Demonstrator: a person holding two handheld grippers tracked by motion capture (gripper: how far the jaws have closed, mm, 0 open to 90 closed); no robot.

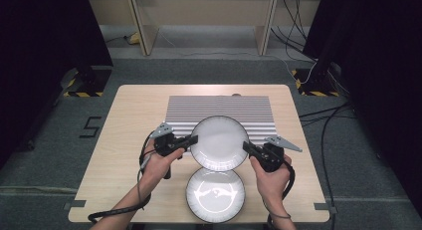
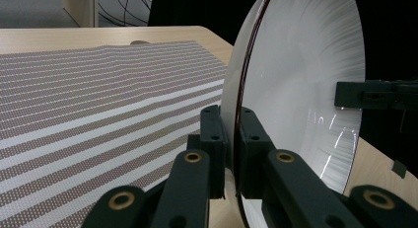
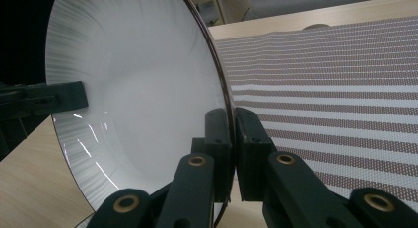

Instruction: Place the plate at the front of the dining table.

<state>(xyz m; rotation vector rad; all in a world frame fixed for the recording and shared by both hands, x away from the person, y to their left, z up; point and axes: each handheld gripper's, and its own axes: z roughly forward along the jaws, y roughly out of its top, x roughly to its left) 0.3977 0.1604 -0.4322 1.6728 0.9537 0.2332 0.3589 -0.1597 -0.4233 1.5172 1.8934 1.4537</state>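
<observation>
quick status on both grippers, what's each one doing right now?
Left gripper: shut on the upper plate's left rim.
Right gripper: shut on the same plate's right rim.

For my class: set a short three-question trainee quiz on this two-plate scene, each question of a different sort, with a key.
1. True or false: the left tool and the right tool are both shut on the rim of the upper plate.
2. Multiple choice: what lies under the far part of the upper plate? A) a striped placemat B) a metal tray C) a folded towel
3. Fill in: the second plate lies flat near the table's ____ edge, by the person.

Key: 1 true, each pair of jaws pinches an opposite side of the rim. 2 A. 3 near.
</observation>
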